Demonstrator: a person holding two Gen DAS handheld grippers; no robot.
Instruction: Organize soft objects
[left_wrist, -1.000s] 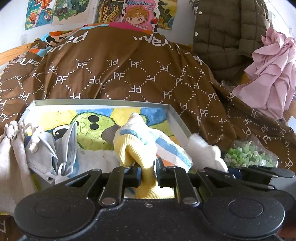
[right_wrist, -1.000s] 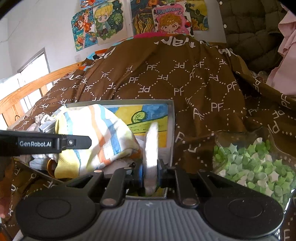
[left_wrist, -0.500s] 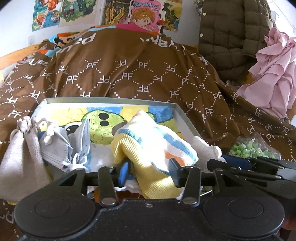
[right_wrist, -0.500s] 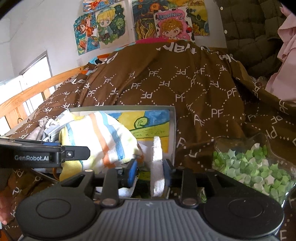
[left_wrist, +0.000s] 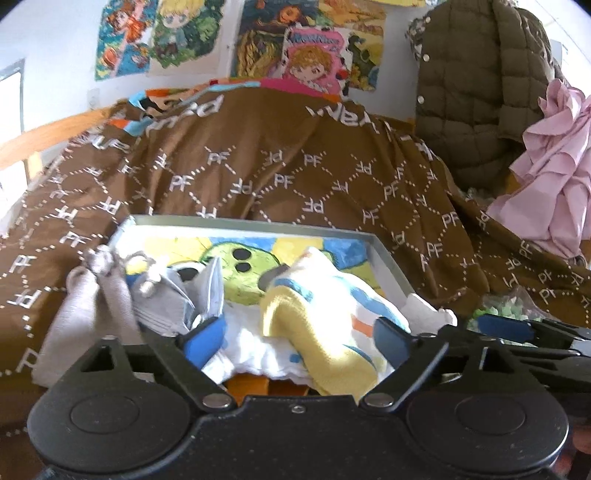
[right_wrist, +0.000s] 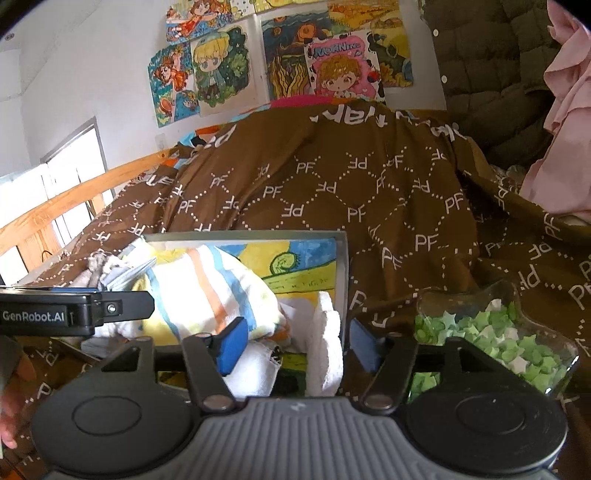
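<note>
While the striped yellow towel (left_wrist: 325, 317) is lying in the painted tray (left_wrist: 391, 258) on the bed, the left hand-held gripper (left_wrist: 295, 336) is hanging spread around it. Beside it, the right hand-held gripper (right_wrist: 295, 343) is gaping wide around a white cloth (right_wrist: 327, 350) at the tray's edge, near a dish of green paper stars (right_wrist: 491, 343).

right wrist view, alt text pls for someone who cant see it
The right gripper is open, its jaws either side of a white cloth standing on edge at the right wall of a shallow metal tray on a brown bedspread. A yellow striped towel fills the tray's left, and a glass dish of green paper stars sits to the right.
</note>
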